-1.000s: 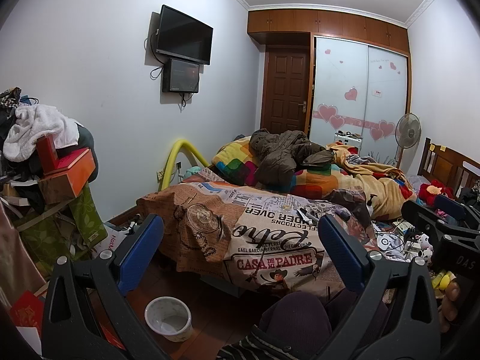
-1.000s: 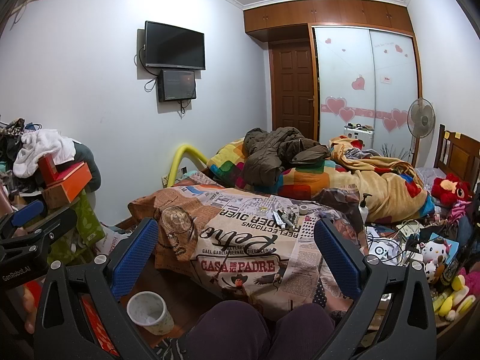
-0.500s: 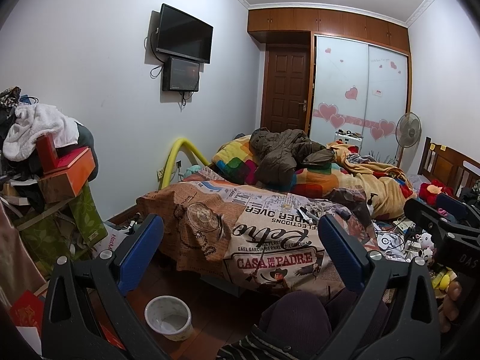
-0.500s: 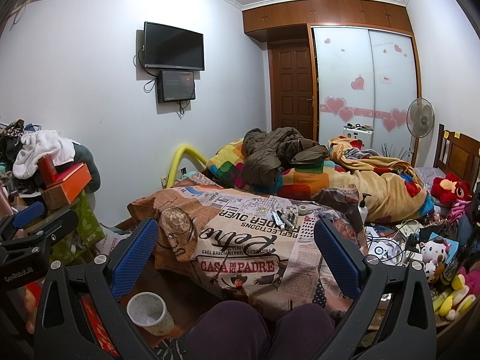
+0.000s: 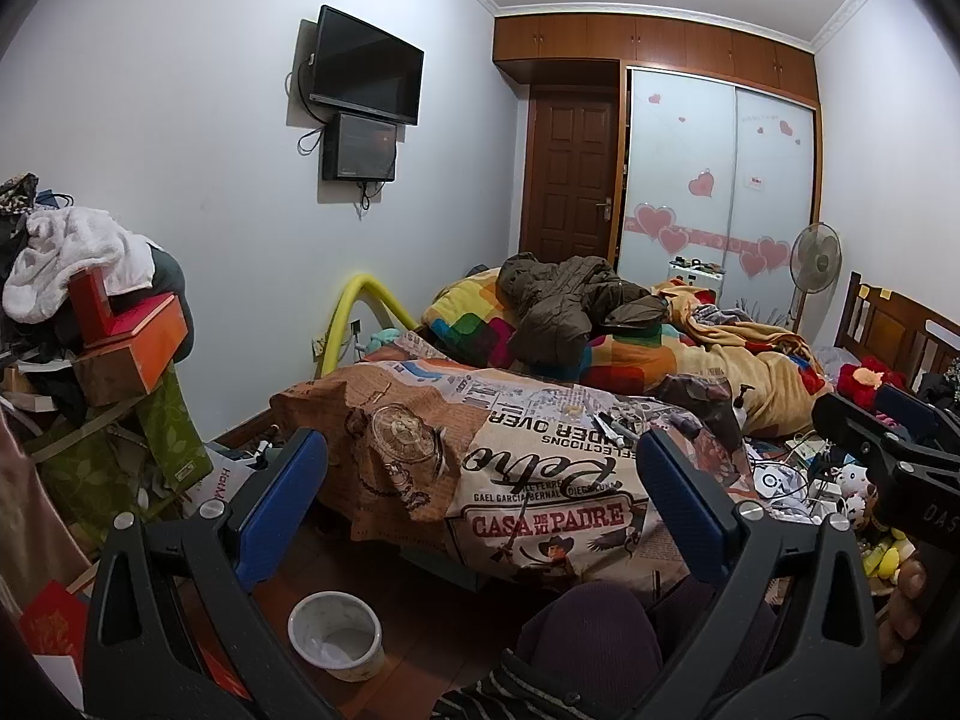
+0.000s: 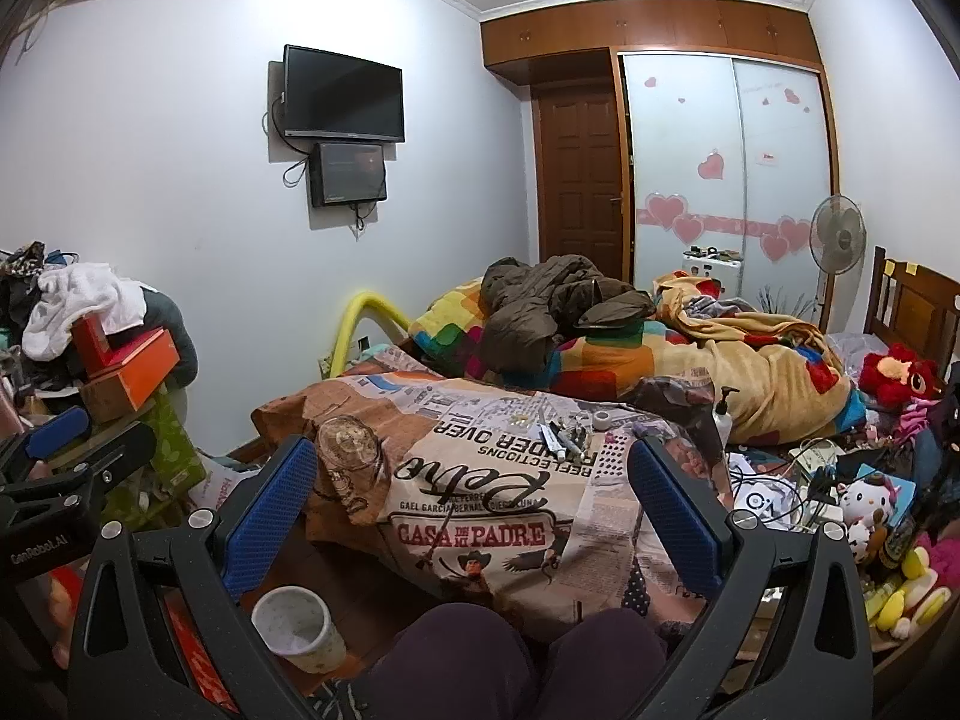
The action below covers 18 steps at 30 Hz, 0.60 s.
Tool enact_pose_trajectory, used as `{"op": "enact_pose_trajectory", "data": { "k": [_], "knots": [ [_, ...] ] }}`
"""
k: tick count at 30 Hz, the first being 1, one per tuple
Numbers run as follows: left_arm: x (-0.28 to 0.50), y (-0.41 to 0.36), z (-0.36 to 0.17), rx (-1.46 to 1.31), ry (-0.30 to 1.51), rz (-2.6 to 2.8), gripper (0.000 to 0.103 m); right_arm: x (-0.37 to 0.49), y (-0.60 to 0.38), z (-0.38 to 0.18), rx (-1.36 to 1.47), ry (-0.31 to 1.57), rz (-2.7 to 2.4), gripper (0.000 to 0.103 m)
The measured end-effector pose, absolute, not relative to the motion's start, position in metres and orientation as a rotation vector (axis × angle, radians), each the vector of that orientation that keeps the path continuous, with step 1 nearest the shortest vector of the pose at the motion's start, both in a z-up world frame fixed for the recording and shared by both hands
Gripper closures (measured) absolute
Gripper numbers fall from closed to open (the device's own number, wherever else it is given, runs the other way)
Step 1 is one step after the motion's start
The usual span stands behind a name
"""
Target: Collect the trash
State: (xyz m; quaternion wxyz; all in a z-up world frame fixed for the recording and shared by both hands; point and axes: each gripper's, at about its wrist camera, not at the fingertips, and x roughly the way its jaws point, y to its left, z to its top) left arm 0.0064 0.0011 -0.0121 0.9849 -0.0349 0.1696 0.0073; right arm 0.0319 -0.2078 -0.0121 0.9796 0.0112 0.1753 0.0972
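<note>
Both grippers hover side by side in front of a cluttered bed. My left gripper point(image 5: 480, 456) is open with only air between its blue pads. My right gripper point(image 6: 471, 456) is open and empty too. A small white bin point(image 5: 336, 636) stands on the wooden floor at the foot of the bed, below and left of both grippers; it also shows in the right wrist view as the bin point(image 6: 298, 630). On the printed bedspread point(image 6: 480, 534) lie several pens and tubes point(image 6: 564, 438), a small tape roll point(image 6: 602, 418) and a pump bottle point(image 6: 723, 414).
A person's knees point(image 6: 468, 654) fill the bottom centre. A pile of boxes and clothes point(image 5: 114, 336) rises at the left. Toys, cables and papers point(image 6: 840, 498) crowd the right side of the bed. A jacket point(image 5: 564, 300) and blankets cover the far half.
</note>
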Motion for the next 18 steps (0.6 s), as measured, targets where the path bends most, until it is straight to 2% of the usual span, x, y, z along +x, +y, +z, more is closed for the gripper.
{"op": "enact_pose_trajectory", "data": {
  "k": [10, 18],
  "knots": [
    [0.034, -0.009, -0.013, -0.055, 0.355, -0.031, 0.0, 0.046, -0.218, -0.009, 0.045, 0.341, 0.153, 0.0],
    [0.091, -0.019, -0.017, -0.065, 0.394, -0.068, 0.0, 0.085, -0.237, -0.012, 0.075, 0.35, 0.073, 0.0]
  ]
}}
